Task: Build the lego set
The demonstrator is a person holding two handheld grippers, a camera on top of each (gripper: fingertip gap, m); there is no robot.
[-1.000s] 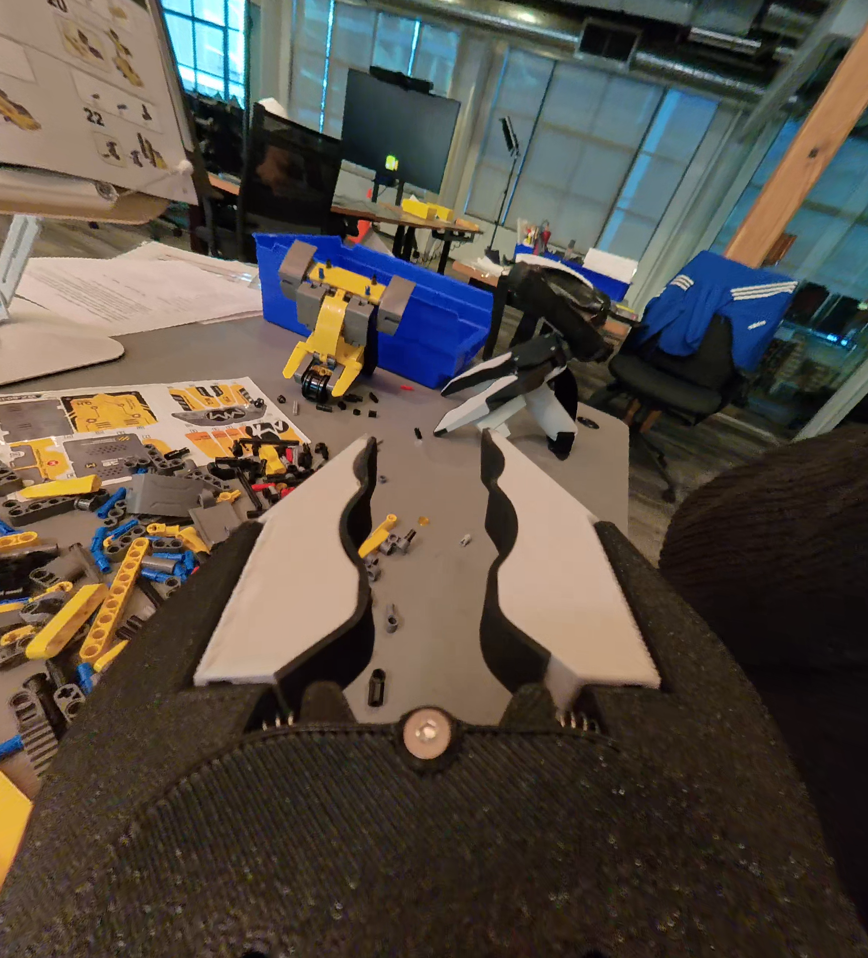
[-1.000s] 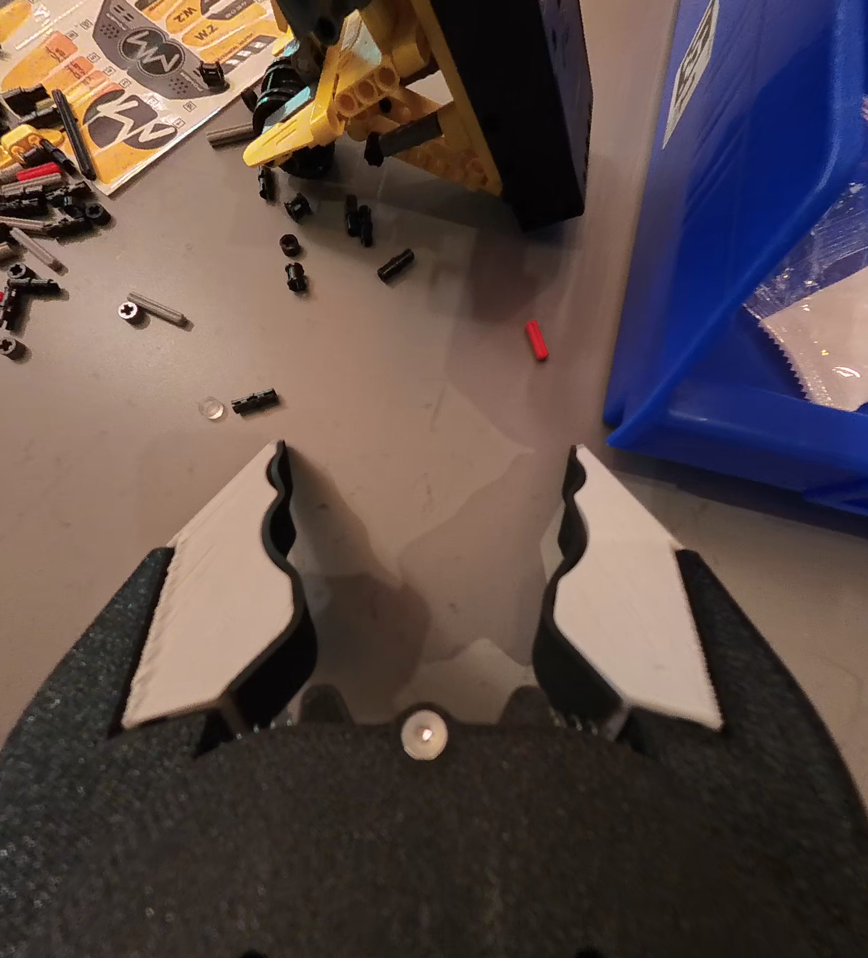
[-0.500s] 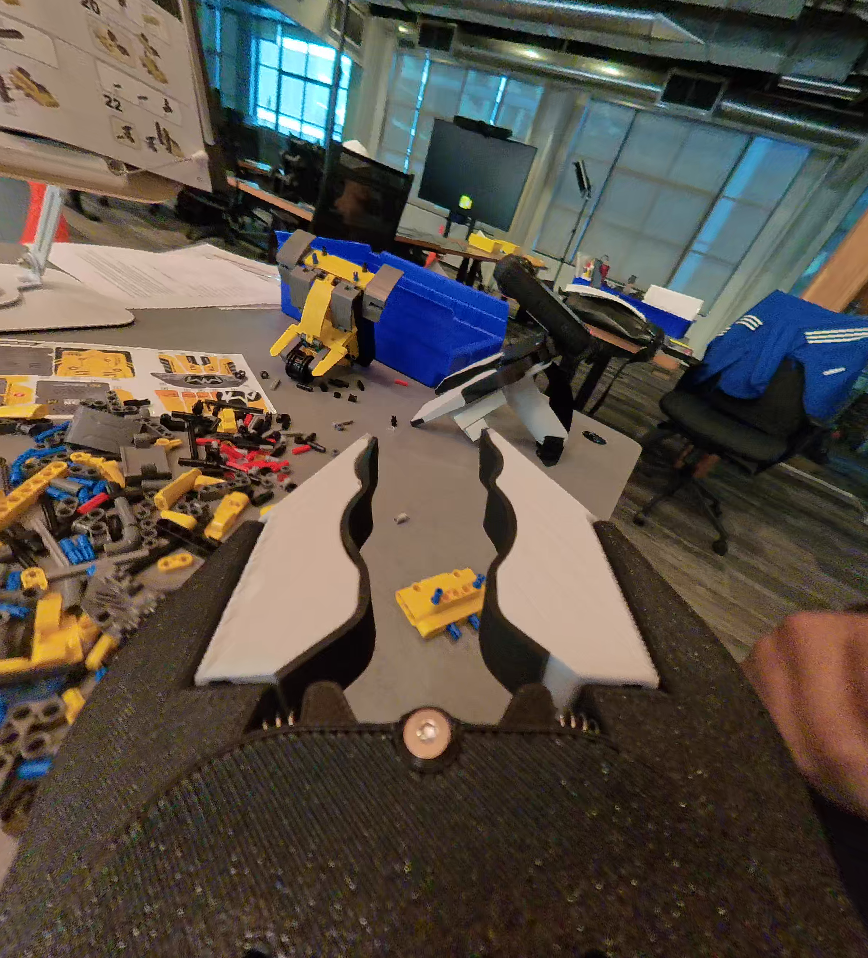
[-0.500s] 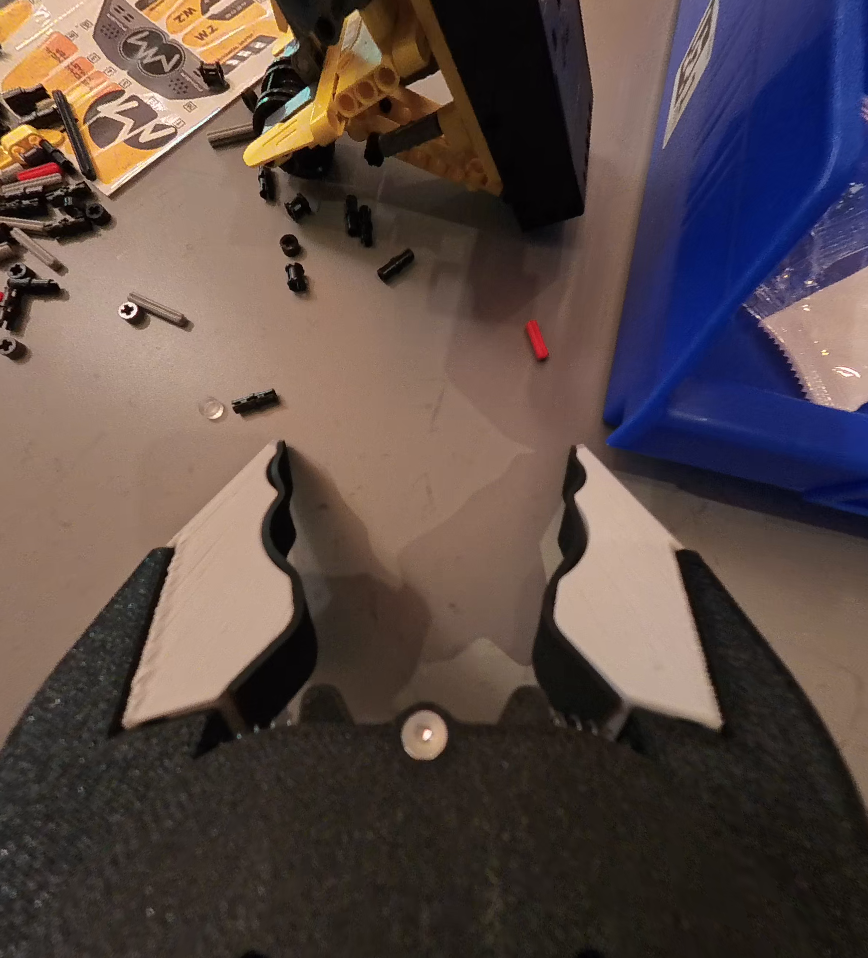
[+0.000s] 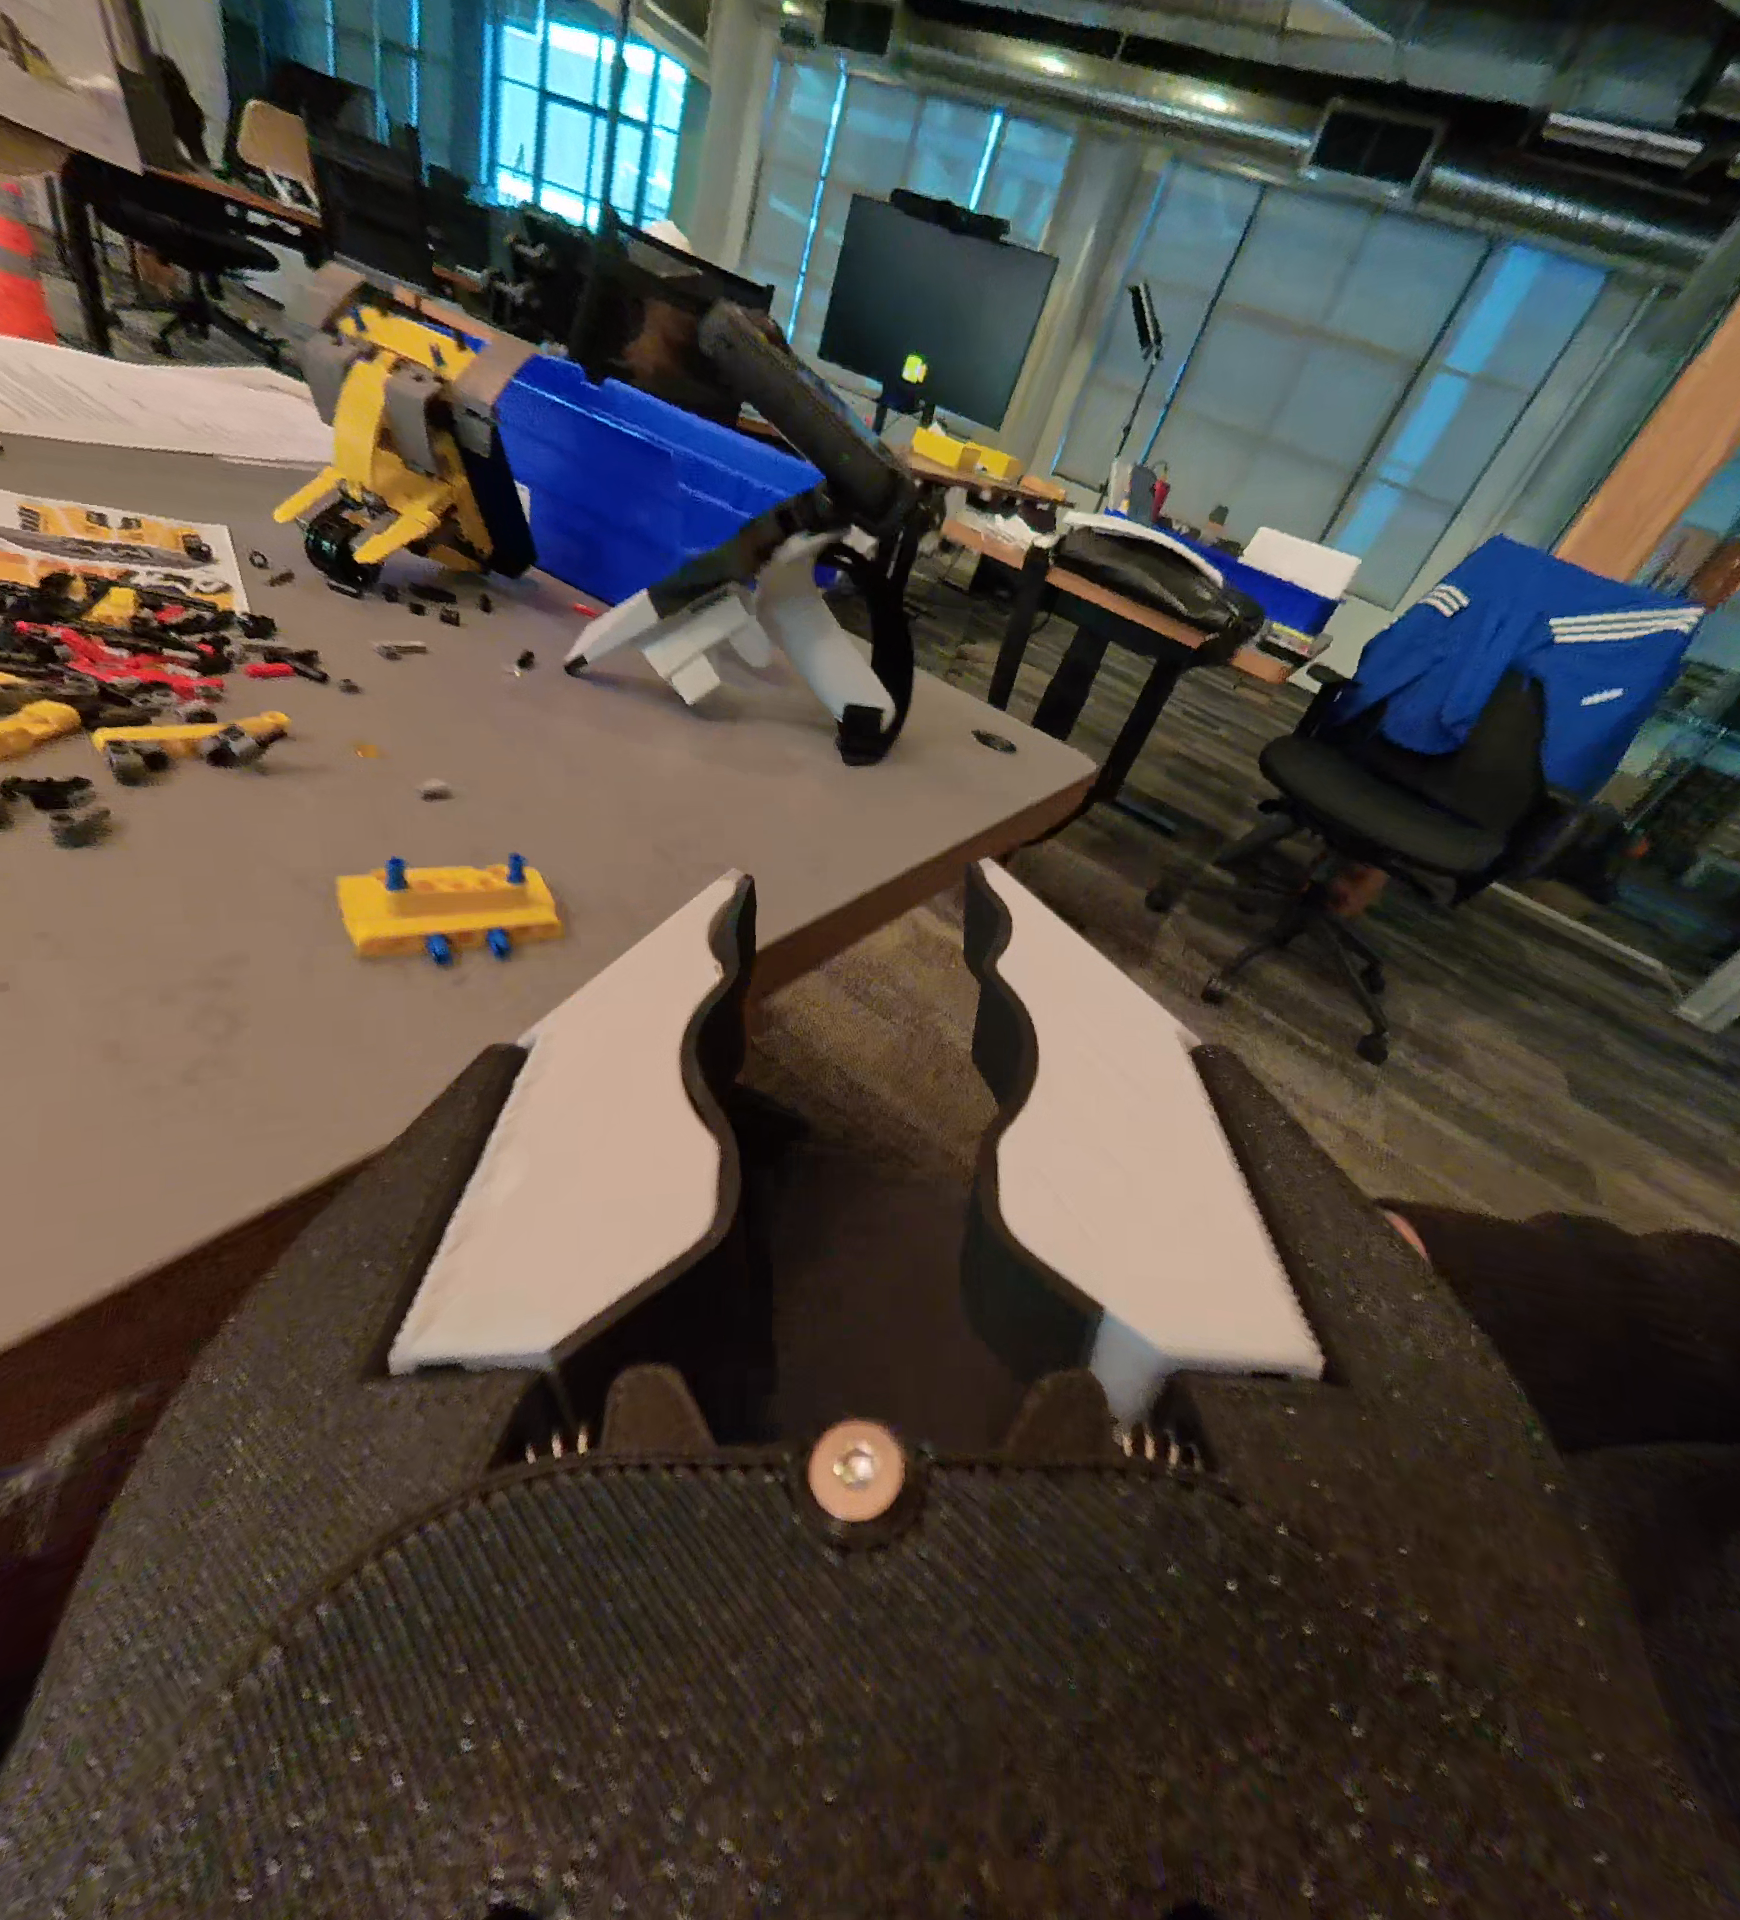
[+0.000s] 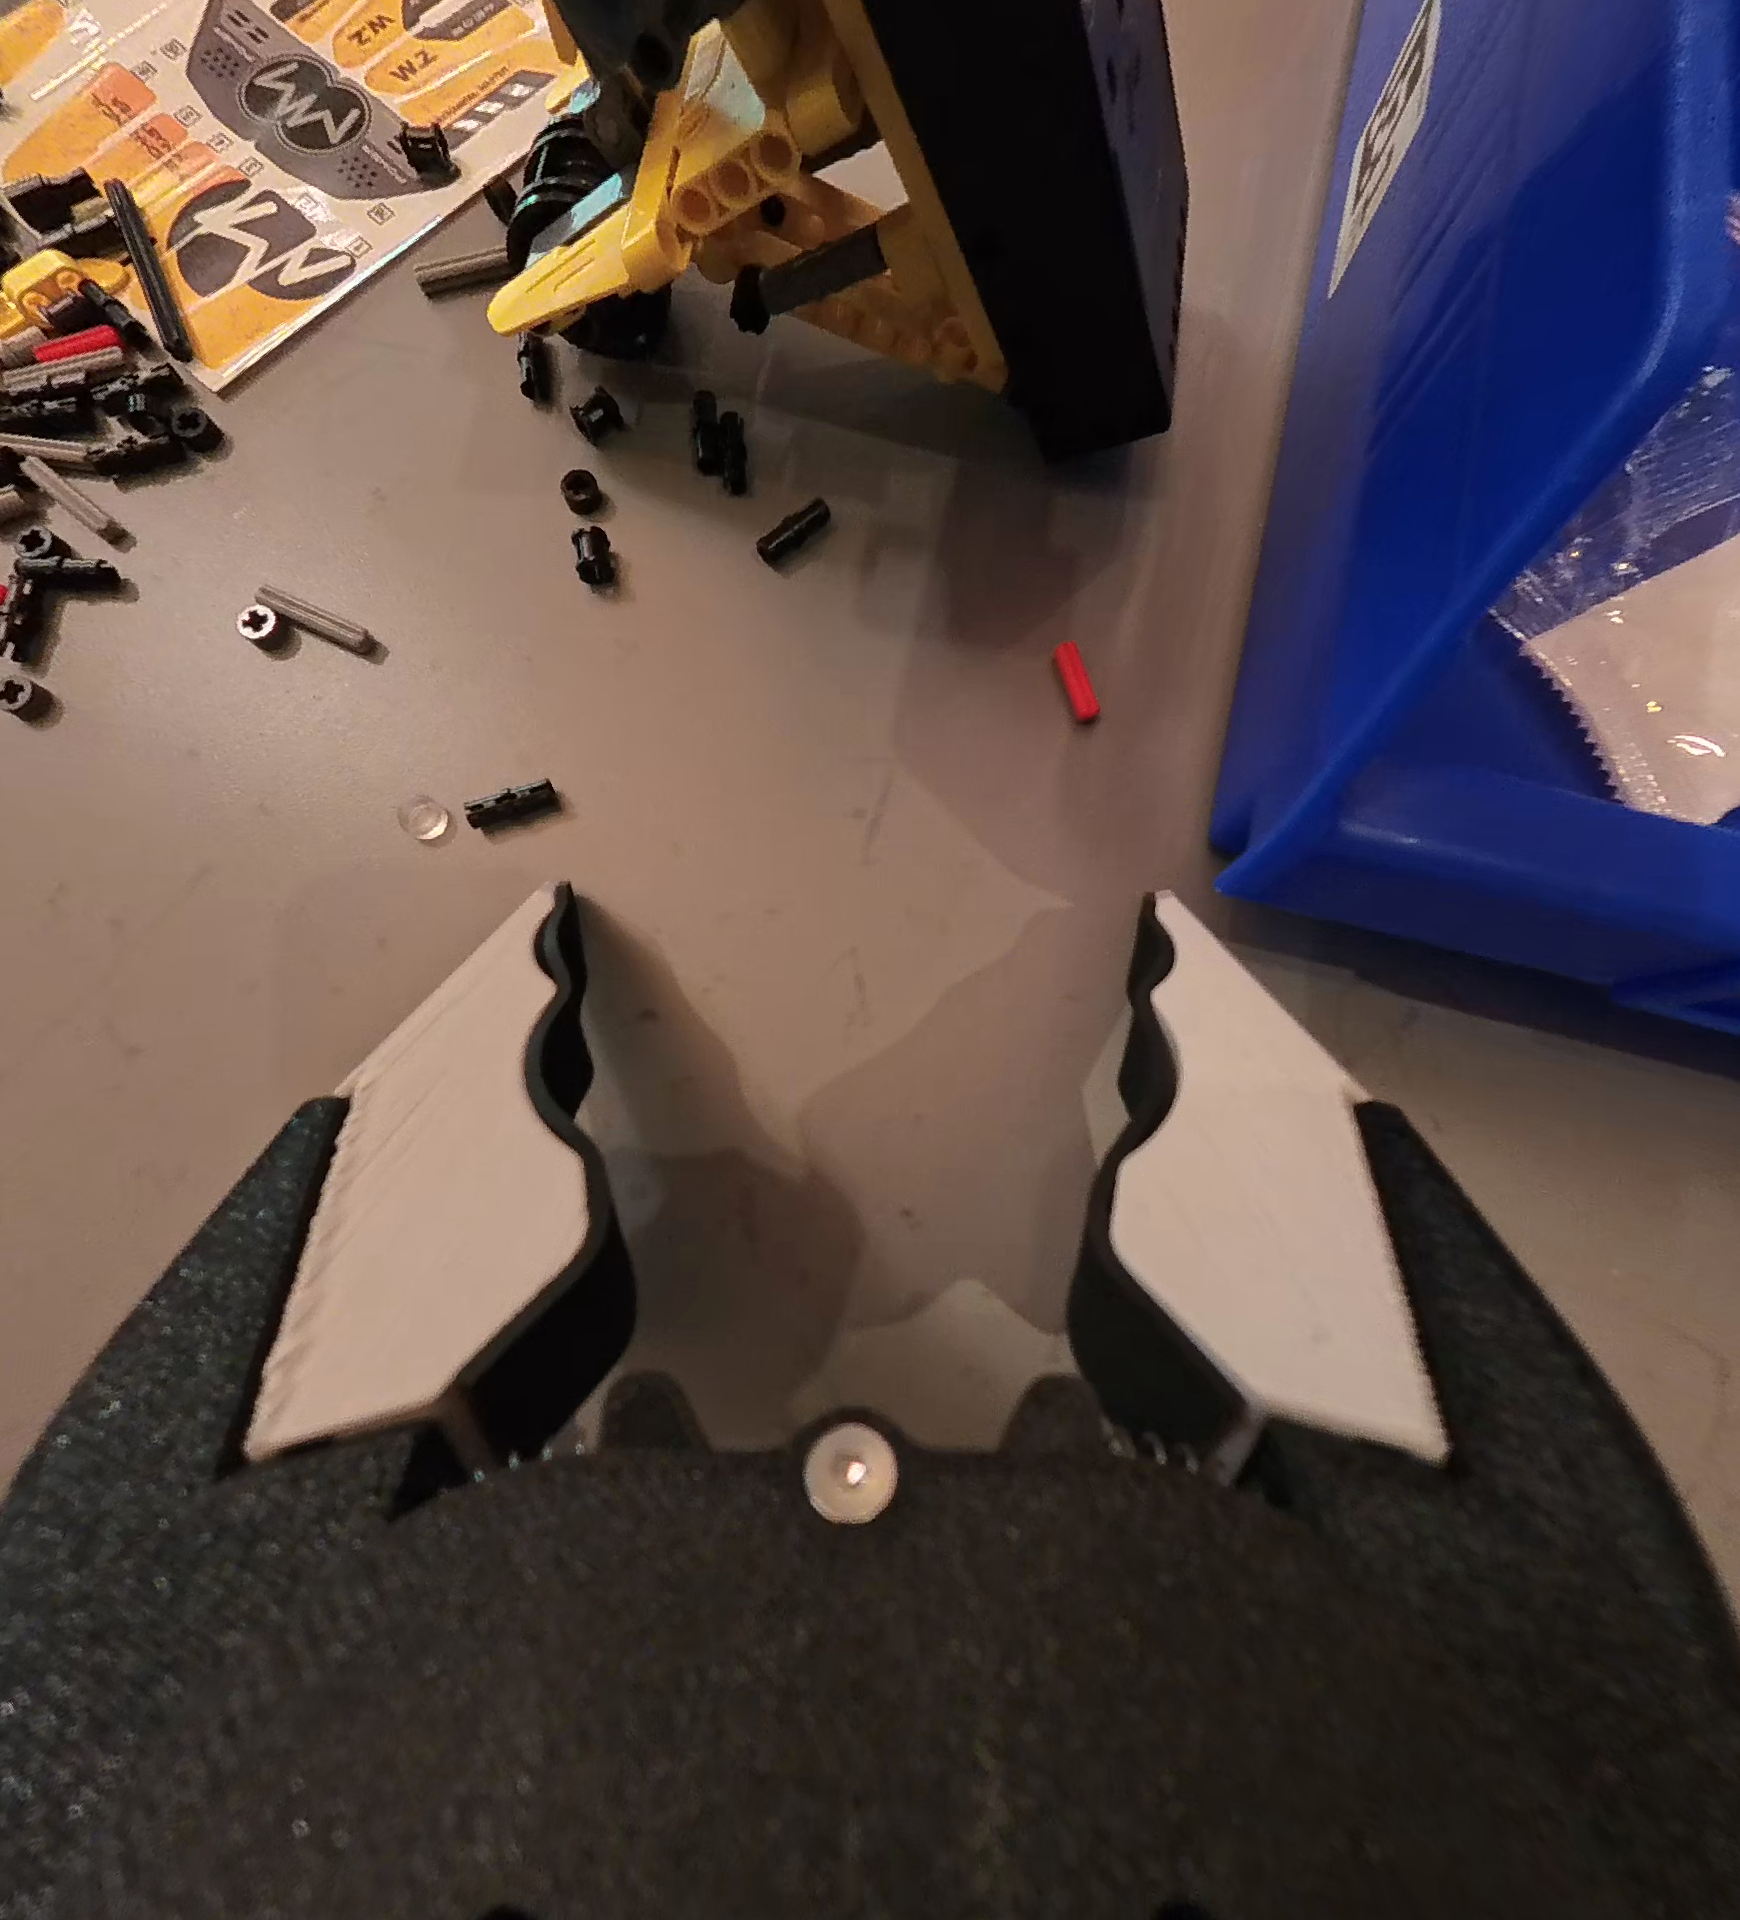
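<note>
My left gripper [image 5: 861, 883] is open and empty, held past the grey table's front right edge [image 5: 907, 883], over the carpet. A small yellow brick assembly with blue pins [image 5: 448, 909] lies on the table just left of it. My right gripper [image 6: 858, 896] is open and empty, resting low over bare table; it also shows in the left wrist view [image 5: 637, 634], lying on the table. A yellow and grey brick model [image 5: 388, 457] [image 6: 741, 187] leans by the blue bin [image 5: 637, 478] [image 6: 1468, 520]. A red pin [image 6: 1076, 681] and a black pin [image 6: 511, 805] lie ahead of the right gripper.
Loose yellow, black and red brick parts [image 5: 66, 675] and a sticker sheet [image 5: 107, 540] [image 6: 253, 135] cover the table's left. A clear plastic bag [image 6: 1697, 665] lies in the bin. An office chair with a blue jacket [image 5: 1448, 748] stands beyond the table. A dark sleeve [image 5: 1624, 1340] is at right. The tips of one gripper are about 40 centimetres away from the tips of the other.
My left gripper has drawn back and to the right, off the table's edge; the yellow assembly now lies left of its fingers instead of between them. The right gripper has not moved.
</note>
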